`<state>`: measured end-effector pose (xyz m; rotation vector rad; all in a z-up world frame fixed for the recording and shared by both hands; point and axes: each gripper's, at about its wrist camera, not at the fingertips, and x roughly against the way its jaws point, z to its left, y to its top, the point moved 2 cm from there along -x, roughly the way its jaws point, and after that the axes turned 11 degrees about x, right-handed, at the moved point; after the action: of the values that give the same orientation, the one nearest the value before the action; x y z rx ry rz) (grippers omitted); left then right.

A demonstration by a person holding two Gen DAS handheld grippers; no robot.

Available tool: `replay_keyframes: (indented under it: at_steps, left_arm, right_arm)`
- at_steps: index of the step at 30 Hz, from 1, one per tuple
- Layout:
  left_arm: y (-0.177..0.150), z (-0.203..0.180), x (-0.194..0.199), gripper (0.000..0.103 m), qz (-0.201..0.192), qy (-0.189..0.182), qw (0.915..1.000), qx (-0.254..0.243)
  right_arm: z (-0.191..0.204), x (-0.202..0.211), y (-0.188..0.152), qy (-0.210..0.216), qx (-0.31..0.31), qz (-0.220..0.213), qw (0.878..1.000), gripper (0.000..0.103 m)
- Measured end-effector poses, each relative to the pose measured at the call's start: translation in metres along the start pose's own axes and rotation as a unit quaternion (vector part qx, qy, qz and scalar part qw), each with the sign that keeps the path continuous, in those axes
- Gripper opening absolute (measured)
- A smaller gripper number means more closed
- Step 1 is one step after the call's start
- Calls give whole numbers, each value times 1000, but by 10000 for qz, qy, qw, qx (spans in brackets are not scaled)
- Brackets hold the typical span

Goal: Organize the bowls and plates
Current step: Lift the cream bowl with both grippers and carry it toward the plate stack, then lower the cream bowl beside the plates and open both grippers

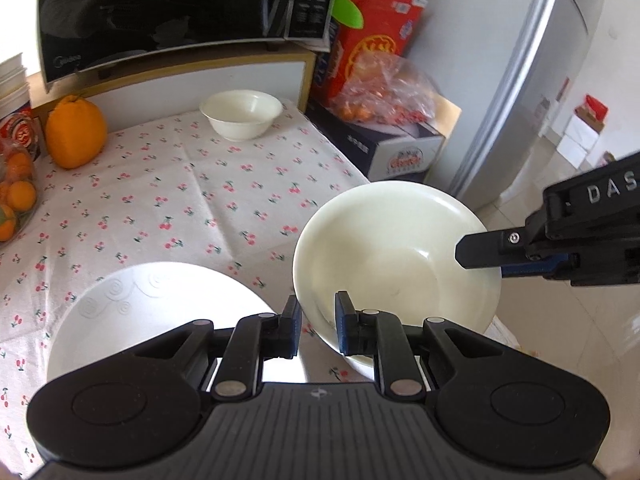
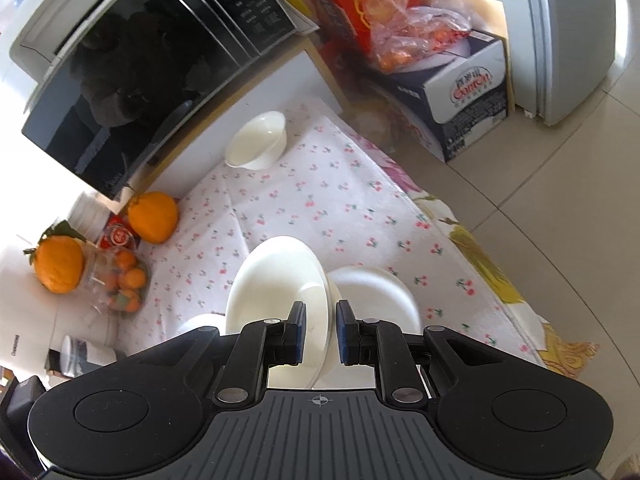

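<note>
A cream bowl point(image 1: 396, 256) hangs tilted above the front right of the cherry-print tablecloth point(image 1: 192, 200). My left gripper point(image 1: 318, 322) is shut on its near rim, one pad inside and one outside. My right gripper point(image 1: 476, 262) comes in from the right and is shut on the opposite rim. In the right wrist view the bowl point(image 2: 276, 284) stands almost on edge with its rim between my right gripper's point(image 2: 320, 322) pads. A white embossed plate point(image 1: 152, 312) lies flat on the cloth below, also seen beside the bowl point(image 2: 380, 292). A second, smaller bowl point(image 1: 242, 114) point(image 2: 258, 140) stands at the back.
A black microwave point(image 1: 160, 12) sits on a shelf behind the table. A large orange point(image 1: 76, 132) and a tub of small oranges point(image 1: 16, 200) stand at the left. Boxes with a bag of fruit point(image 1: 384, 92) and a fridge point(image 1: 532, 80) lie beyond the table's right edge.
</note>
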<state>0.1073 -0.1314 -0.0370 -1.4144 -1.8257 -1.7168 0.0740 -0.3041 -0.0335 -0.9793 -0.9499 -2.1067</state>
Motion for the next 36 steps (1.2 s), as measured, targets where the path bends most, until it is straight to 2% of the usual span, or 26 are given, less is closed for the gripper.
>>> replay_keyframes:
  at_steps: [12,32,36]
  left_arm:
    - [-16,-21,-17,17,236,151,9982,-529]
    - [-21,-21,-26,20,366,249,9965,-702]
    - [-22,-21,-27,21,389,233,9964,-716]
  right_arm:
    - [-22,-14,-11,-388,-32,439,9983,16]
    - [-16,-34,-14,-777,270,648,9945,16]
    - [-15,-35,-13,-798,356,649,9941,20]
